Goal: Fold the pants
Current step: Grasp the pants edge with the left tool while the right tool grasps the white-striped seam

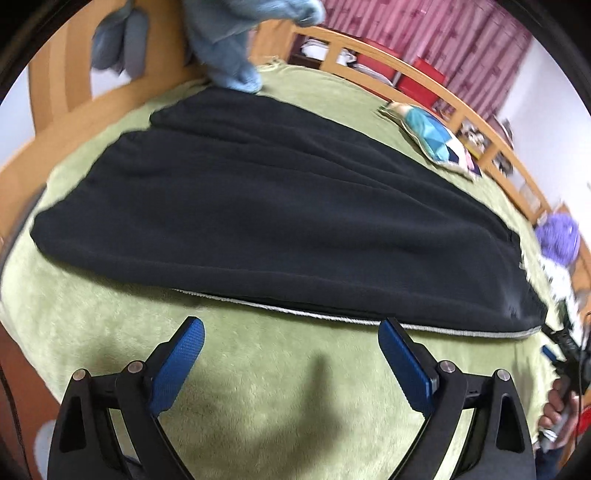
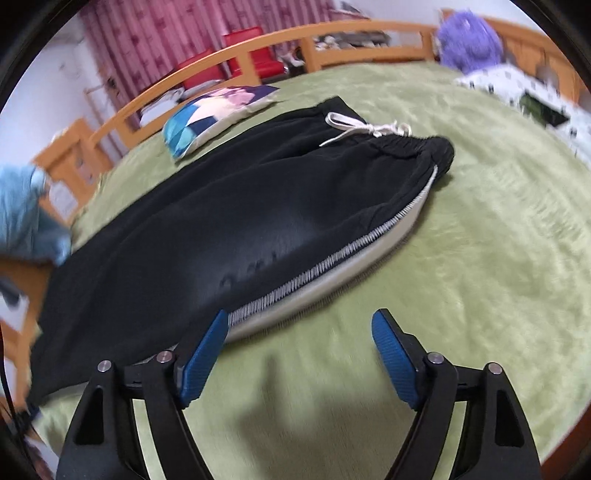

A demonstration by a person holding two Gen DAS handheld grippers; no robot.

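Both tongs, left (image 1: 291,326) and right (image 2: 299,319), gape wide and grip nothing above the bed.

Black pants (image 1: 266,218) lie flat on a green fleece blanket (image 2: 480,258), doubled lengthwise, just ahead of both tongs; a small dark mark near the grey side stripe (image 2: 332,258) is too blurred to read. White drawstring (image 2: 364,129) at the waistband. Patterned cushion (image 2: 218,110) lies beyond the pants, by the wooden bed rail (image 2: 258,48); pink curtains (image 2: 166,33) behind.
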